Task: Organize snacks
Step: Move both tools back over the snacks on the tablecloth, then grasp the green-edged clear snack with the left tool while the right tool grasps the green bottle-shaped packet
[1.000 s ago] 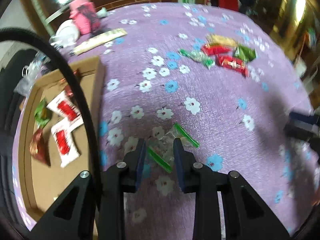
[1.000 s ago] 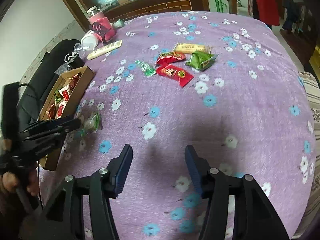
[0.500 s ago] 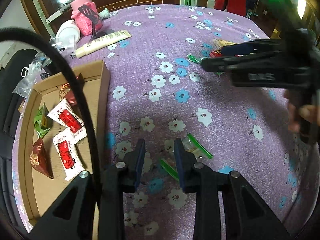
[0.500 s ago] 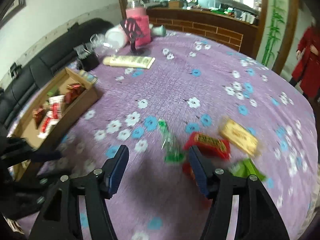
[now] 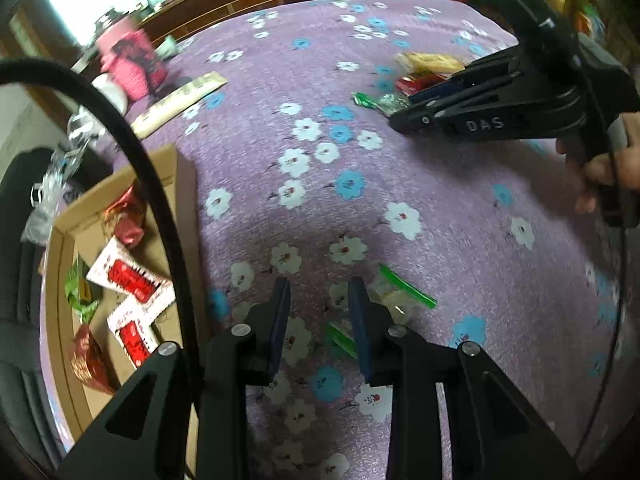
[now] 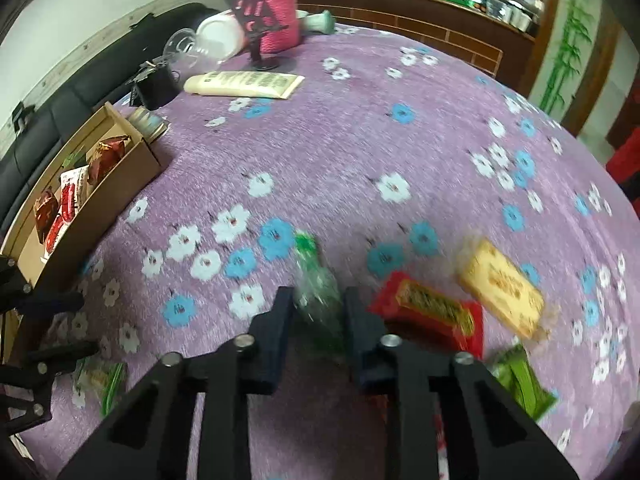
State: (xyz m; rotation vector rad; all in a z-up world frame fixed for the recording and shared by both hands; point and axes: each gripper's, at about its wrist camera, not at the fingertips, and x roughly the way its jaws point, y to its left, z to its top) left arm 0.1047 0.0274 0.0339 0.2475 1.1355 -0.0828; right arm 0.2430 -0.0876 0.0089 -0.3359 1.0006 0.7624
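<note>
Right gripper [image 6: 316, 312] closing on the clear green-ended candy [image 6: 316, 288] between its fingers; left gripper [image 5: 320, 312] pinches another packet [image 5: 394, 294], bound for the box [image 5: 184, 184]

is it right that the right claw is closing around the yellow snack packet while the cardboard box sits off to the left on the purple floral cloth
Not quite. In the right wrist view the right claw is closing around the clear green-ended candy wrapper; the yellow snack packet lies apart, farther right. The cardboard box does sit off to the left on the purple floral cloth.
</note>
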